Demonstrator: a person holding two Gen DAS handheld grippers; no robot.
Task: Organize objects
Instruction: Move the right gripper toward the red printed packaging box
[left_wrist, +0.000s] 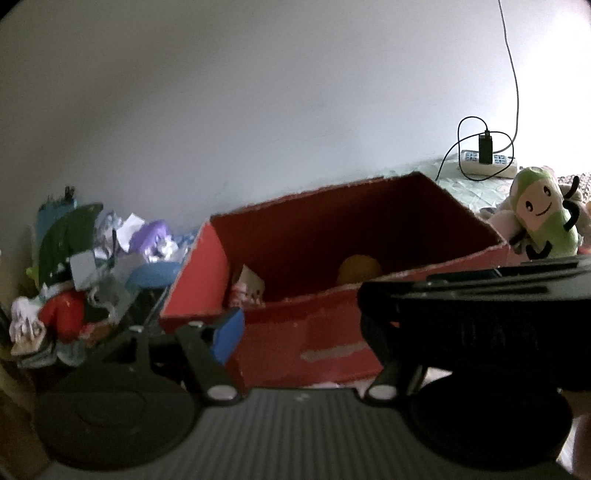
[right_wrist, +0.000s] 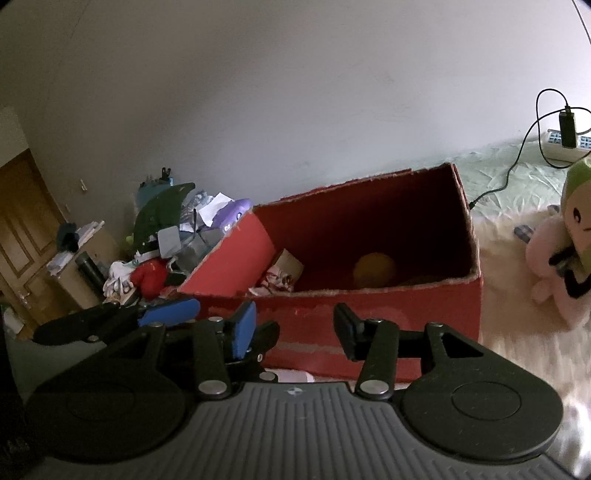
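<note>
Red cardboard box (right_wrist: 369, 325) bears no legible writing; right gripper (right_wrist: 295, 332) spread and empty, left gripper's (left_wrist: 295, 332) spacing unclear.

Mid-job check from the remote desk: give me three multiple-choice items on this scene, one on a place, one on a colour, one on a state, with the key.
1. Where is the yellow ball?
A. Inside the red box
B. On the power strip
C. In the right gripper

2. What colour is the pad on the right gripper's left finger?
A. Orange
B. Blue
C. White

3. How does the right gripper stand?
A. Shut on the ball
B. Shut on a plush toy
C. Open and holding nothing

Key: 1 A, the ball lies low within the box walls in both views. 2 B, the pad shows blue in the right wrist view. 3 C, its fingers stand apart before the box front with nothing between them.
</note>
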